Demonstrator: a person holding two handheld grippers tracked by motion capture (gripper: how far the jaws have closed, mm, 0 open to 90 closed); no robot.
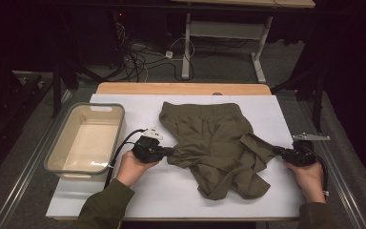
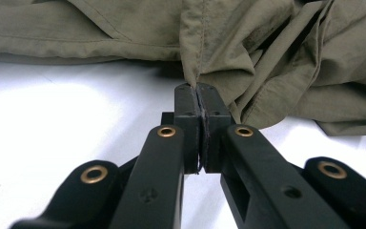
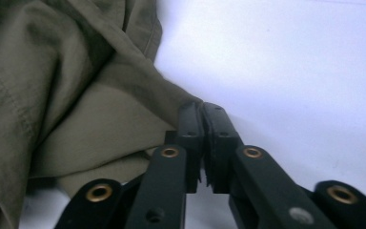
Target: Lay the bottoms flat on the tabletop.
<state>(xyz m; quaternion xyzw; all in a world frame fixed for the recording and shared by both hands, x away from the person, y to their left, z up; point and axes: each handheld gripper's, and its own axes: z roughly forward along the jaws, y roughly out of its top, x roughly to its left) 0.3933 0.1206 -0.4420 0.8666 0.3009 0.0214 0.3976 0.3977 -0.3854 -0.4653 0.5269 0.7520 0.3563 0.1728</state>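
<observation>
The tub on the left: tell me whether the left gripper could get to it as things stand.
Probably yes. The tub sits just beside the left gripper with bare table between, but that gripper is shut on the shorts, so the cloth would drag along.

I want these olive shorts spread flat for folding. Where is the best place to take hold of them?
By the outer edges of the shorts, low and level from either side, as the left gripper and right gripper grip now. The cloth lies bunched in the middle, so pulling those edges apart should probably smooth it.
</observation>
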